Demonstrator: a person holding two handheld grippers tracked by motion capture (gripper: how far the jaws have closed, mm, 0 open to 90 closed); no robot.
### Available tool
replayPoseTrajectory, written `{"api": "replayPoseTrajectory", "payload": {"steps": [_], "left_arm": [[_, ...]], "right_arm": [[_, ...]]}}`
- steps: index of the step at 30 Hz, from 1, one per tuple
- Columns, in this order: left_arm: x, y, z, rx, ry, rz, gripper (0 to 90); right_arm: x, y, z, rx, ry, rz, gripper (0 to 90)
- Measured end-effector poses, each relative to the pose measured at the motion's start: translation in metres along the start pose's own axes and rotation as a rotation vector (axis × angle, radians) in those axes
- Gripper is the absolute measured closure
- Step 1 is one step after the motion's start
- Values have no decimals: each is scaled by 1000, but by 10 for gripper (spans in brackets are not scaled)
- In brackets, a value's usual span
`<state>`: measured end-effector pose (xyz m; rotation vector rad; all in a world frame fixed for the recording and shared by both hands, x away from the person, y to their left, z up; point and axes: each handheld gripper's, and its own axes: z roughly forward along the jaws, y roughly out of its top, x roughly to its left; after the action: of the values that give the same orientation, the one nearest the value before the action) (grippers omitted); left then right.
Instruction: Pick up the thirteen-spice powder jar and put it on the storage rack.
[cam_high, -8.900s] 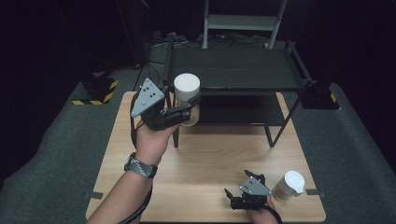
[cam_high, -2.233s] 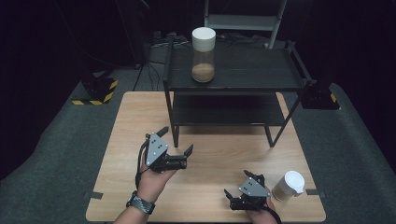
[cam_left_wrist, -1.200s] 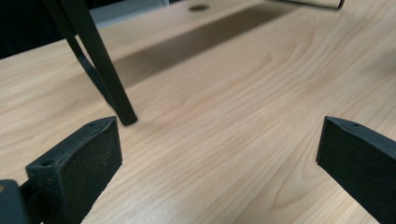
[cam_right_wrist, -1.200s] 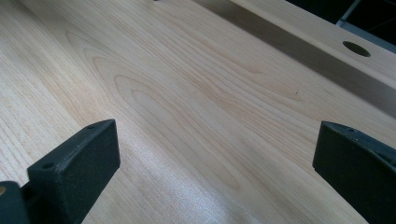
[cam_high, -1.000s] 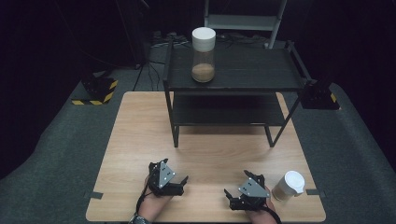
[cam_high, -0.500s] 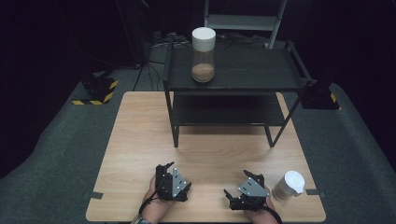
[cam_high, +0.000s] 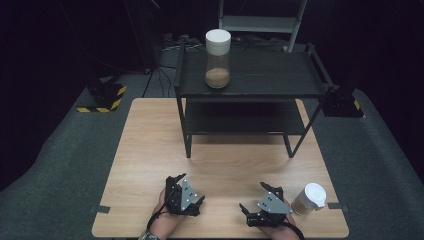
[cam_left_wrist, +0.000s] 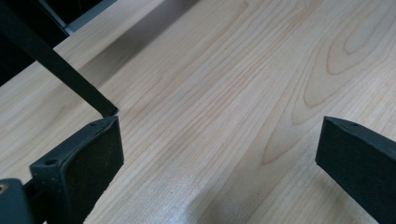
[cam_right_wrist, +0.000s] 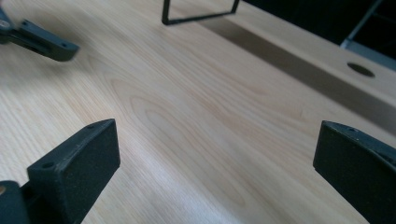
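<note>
Right tool (cam_high: 257, 202) partly hides the cup's (cam_high: 309, 199) base.

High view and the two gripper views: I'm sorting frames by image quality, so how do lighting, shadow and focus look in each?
High view: the table is evenly lit, the surroundings fall into near black, and the rack casts a shadow beneath it. Left gripper view: the wood grain is sharp, while the near fingers look slightly soft. Right gripper view: a soft glare lies on the wood, and the left gripper is blurred.
</note>
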<state>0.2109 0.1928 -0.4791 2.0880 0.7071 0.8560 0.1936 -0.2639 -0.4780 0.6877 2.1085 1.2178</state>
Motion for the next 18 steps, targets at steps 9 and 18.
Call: {"api": "replayPoseTrajectory", "payload": {"steps": [9,18], "left_arm": [[15,-9,-3,-40,-22,-126,12],[18,-13,-5,-57,-29,-146,11]], "right_arm": [[2,7,-11,-45,13,7,0],[5,17,-30,-117,8,8,0]]}}
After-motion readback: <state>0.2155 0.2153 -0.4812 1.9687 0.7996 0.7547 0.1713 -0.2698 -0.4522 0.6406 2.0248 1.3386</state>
